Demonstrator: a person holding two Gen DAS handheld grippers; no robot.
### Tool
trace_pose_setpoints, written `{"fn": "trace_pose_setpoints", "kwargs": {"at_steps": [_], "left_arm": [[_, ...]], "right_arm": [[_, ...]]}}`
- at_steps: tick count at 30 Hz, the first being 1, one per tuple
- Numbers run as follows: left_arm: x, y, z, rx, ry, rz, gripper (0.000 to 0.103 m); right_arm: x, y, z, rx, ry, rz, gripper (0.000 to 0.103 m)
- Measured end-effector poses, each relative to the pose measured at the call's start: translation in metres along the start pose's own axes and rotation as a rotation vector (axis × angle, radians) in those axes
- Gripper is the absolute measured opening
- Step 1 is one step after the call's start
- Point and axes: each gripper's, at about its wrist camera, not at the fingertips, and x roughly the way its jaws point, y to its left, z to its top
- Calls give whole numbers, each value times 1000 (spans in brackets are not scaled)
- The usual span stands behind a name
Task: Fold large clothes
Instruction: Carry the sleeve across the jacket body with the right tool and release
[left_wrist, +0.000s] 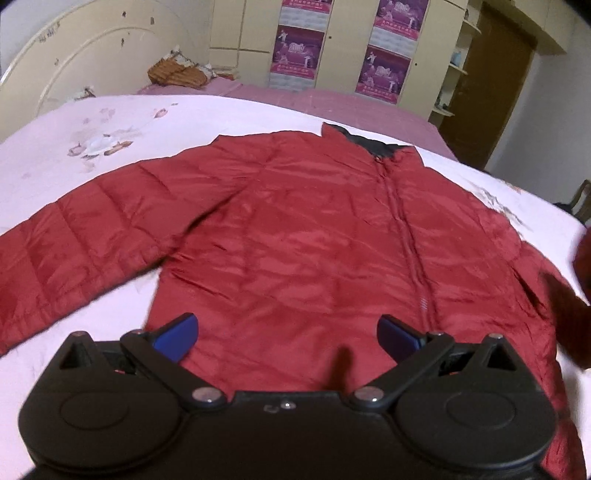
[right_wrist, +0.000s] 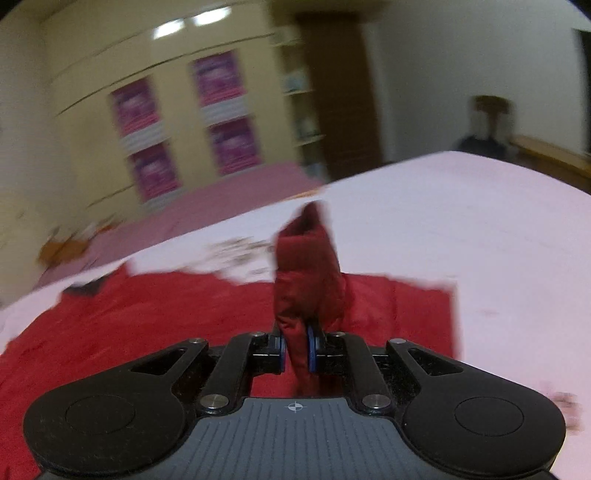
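**Sleeve lifted, jacket flat on the bed**

Pale pink bedding fills both views, with cream wardrobes and purple posters (left_wrist: 297, 53) behind. On the bed (left_wrist: 110, 122) lies our red puffer jacket (left_wrist: 295, 236), front up, zip closed. In the left wrist view its long axis runs from the hem at 6 o'clock to the dark collar (left_wrist: 369, 142) near 1 o'clock; one sleeve (left_wrist: 74, 254) stretches out toward 9 o'clock.

Our left hand-held gripper (left_wrist: 286, 334) hovers over the hem with its jaws wide apart and nothing between them. Our right hand-held gripper (right_wrist: 295, 345) is clamped on the other sleeve (right_wrist: 306, 273), which stands up in a bunch.

We judge the jacket light, soft and slippery — the shell looks slick, so seams, cuffs and hem corners should hold better than the quilted middle.
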Motion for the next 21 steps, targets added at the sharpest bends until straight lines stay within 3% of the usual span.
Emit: {"fn": "trace_pose_setpoints", "kwargs": {"at_steps": [6,11,15,21], "left_arm": [[13,40,25,3,-16,-38,96],[25,70,43,-16,-23,-65,90],[33,87,53,-26,-15,-99,85],[37,94,59,-21,-4,-141,85]], "right_arm": [[23,110,-26,-150,92,115,11],[43,180,-56,-250,158,185,11],[74,230,-67,-280,195,218,11],[83,276,-91,-352,242,272,11]]}}
